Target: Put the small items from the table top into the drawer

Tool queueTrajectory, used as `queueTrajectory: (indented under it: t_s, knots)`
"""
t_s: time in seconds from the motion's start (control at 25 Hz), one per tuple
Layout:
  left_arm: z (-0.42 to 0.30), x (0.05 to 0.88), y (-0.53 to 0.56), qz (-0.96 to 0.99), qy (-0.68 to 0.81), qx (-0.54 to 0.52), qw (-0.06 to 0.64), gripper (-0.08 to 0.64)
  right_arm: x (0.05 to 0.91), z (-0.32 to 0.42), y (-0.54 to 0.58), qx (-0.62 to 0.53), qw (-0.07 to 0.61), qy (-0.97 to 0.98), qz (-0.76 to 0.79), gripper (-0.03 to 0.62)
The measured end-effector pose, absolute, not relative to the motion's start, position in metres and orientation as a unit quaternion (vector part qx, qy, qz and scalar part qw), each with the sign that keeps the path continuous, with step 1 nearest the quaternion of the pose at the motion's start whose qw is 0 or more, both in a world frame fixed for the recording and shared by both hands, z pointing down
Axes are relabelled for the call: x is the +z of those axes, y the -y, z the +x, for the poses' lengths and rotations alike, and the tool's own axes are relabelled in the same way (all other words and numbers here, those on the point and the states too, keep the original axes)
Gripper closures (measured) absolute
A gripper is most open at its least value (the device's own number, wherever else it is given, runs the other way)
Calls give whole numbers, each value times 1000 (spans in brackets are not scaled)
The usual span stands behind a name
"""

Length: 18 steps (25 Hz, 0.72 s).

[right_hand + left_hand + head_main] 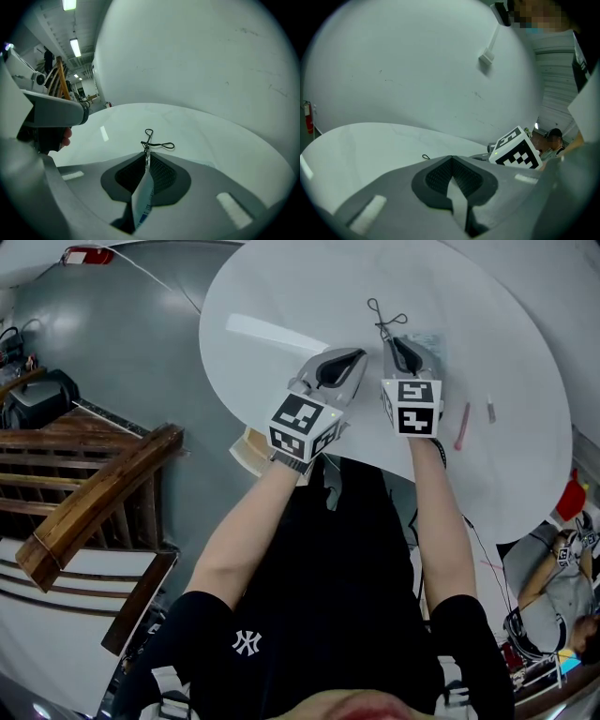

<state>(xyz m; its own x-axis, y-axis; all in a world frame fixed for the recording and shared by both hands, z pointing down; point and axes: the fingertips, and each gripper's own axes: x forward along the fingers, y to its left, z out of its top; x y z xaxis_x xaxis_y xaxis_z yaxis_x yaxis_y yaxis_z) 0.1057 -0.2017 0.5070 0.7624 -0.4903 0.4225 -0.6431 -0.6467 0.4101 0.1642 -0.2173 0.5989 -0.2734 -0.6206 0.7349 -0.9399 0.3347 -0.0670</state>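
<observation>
Overhead, round white table point(281, 287), grey floor point(122, 352), wooden railing point(103, 493)

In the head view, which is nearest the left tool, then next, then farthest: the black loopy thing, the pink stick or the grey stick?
1. The black loopy thing, just ahead of the left tool.
2. The pink stick, to the right.
3. The grey stick, farther right.

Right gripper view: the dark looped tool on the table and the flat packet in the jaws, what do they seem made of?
Looped tool: probably metal, dark finish; its thin wire loops hold a crisp shape. Packet, clamped in the right gripper: thin plastic film or coated paper, white with blue print; it stands as a flat sheet, so I cannot tell which.
</observation>
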Motion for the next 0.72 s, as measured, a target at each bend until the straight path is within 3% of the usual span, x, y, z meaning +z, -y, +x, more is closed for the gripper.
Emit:
queueTrajectory:
  t_s: [0.12, 0.72]
  knots:
    - [106, 505, 202, 897, 316, 138, 277, 560, 596, 166, 219, 250, 318, 753, 520, 563]
    - [75, 487, 193, 899, 325, 128, 264, 560, 555, 148, 210, 224, 292, 762, 534, 566]
